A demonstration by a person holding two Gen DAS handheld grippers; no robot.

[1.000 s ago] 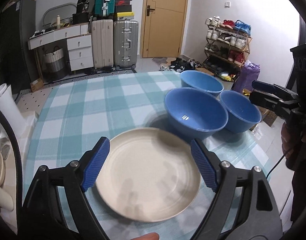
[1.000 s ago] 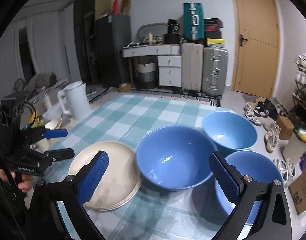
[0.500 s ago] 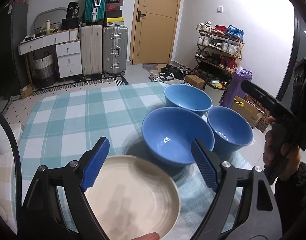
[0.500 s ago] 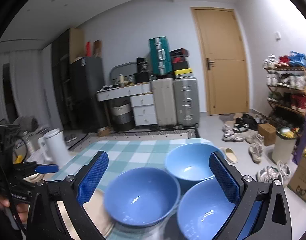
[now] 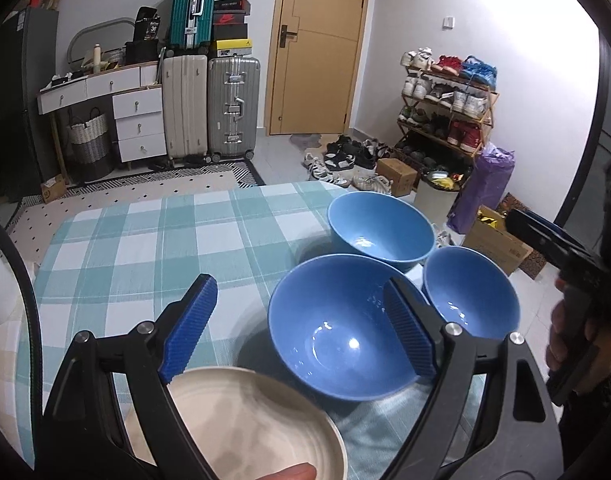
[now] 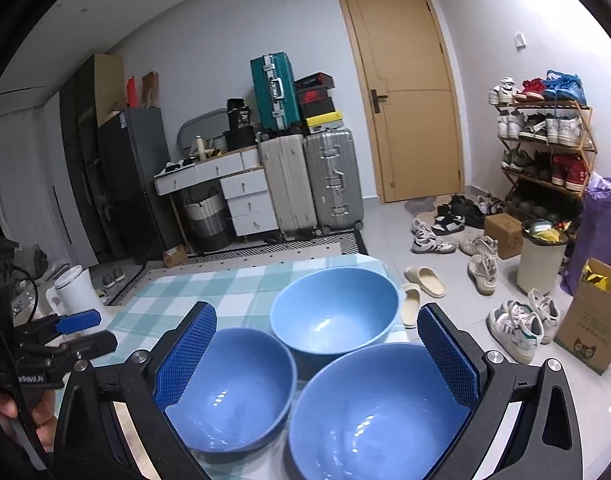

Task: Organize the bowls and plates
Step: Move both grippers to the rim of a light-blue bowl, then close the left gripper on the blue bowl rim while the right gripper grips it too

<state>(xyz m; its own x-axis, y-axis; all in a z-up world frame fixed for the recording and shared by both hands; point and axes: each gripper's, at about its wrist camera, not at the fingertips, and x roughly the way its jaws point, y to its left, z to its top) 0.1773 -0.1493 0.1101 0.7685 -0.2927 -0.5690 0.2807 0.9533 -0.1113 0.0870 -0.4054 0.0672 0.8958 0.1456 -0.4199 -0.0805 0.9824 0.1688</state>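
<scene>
Three blue bowls stand close together on the checked tablecloth (image 5: 145,248). In the left wrist view the nearest bowl (image 5: 337,336), a far bowl (image 5: 379,232) and a right bowl (image 5: 471,292) show, with a cream plate (image 5: 245,420) at the bottom. My left gripper (image 5: 301,328) is open and empty above the plate's far edge and the nearest bowl. My right gripper (image 6: 317,360) is open and empty above the bowls: a near right bowl (image 6: 373,412), a left bowl (image 6: 233,388) and a far bowl (image 6: 333,312). The left gripper also shows at the left of the right wrist view (image 6: 77,332).
A white kettle (image 6: 75,292) stands at the table's left side. Beyond the table are suitcases (image 5: 209,108), a drawer unit (image 5: 117,116), a door, a shoe rack (image 5: 445,108), loose shoes and boxes on the floor. The table's right edge lies just past the bowls.
Both grippers have pulled back and swung right. The plate has slid to the bottom of the left view. The right view now centres on the three bowls, and the plate has left it.
</scene>
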